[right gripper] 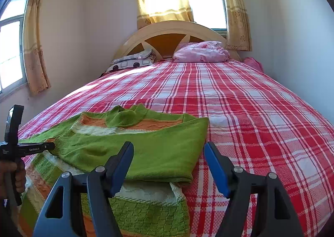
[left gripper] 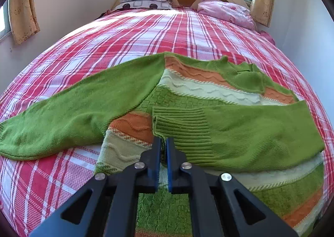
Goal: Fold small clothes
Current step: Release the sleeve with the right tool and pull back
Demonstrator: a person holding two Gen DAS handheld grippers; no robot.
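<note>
A small green sweater [left gripper: 187, 99] with orange and pale stripes lies flat on the bed. Its right sleeve [left gripper: 246, 134] is folded across the body; the left sleeve [left gripper: 73, 115] lies spread out to the left. My left gripper [left gripper: 163, 139] is shut on the ribbed cuff [left gripper: 179, 126] of the folded sleeve. It also shows in the right wrist view [right gripper: 50, 146] at the far left. My right gripper [right gripper: 169, 149] is open and empty, just above the sweater's [right gripper: 146, 153] right edge.
The red and white plaid bedspread [right gripper: 250, 111] covers the bed. A patterned pillow [right gripper: 133, 61] and a pink bundle of bedding [right gripper: 200, 52] lie at the headboard [right gripper: 167, 34]. Walls stand close on the right and left. Curtained windows are behind.
</note>
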